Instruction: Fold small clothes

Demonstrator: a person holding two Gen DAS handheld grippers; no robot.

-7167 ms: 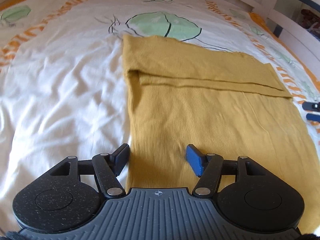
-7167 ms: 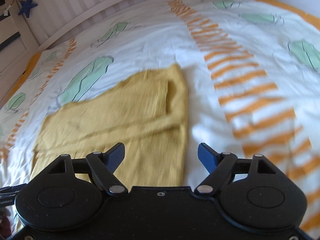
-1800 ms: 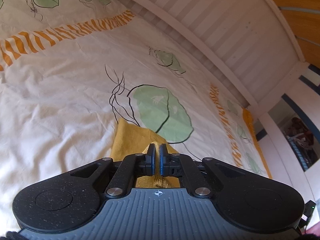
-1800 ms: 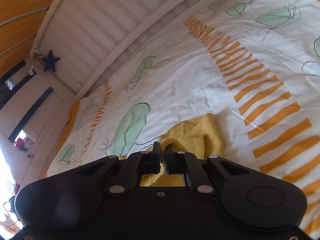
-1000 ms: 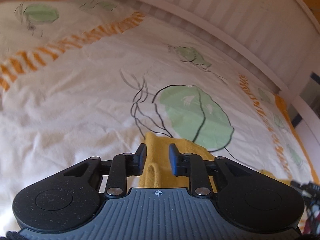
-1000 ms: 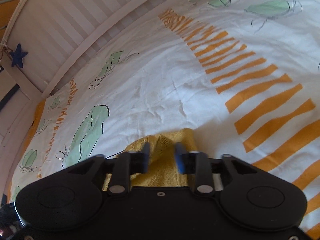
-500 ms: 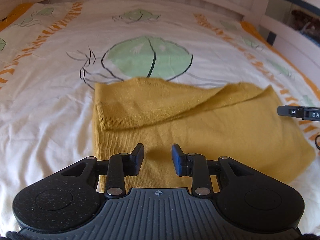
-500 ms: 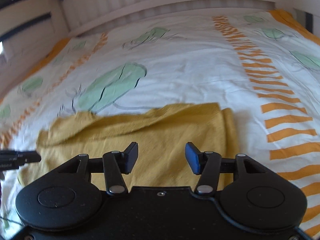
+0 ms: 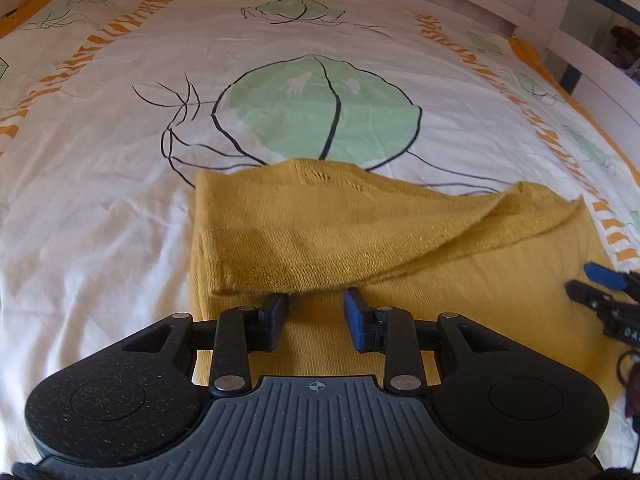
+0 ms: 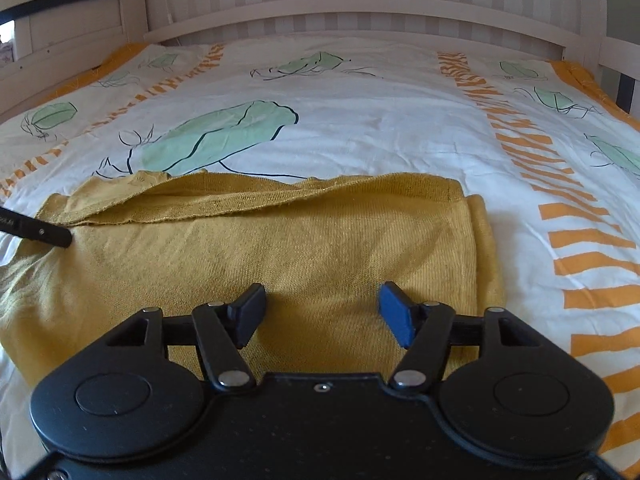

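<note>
With my left gripper (image 9: 316, 320) slightly parted and my right gripper (image 10: 322, 316) opening, both empty over the yellow garment (image 10: 280, 252) at mid-frame on the bedspread (image 10: 380, 120), I feared its loose upper flap would slide askew

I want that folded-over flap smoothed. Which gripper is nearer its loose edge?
Left. The left gripper sits right at the flap edge of the yellow garment; the right gripper is over the lower layer, short of it, jaws opening, nothing between them.
</note>
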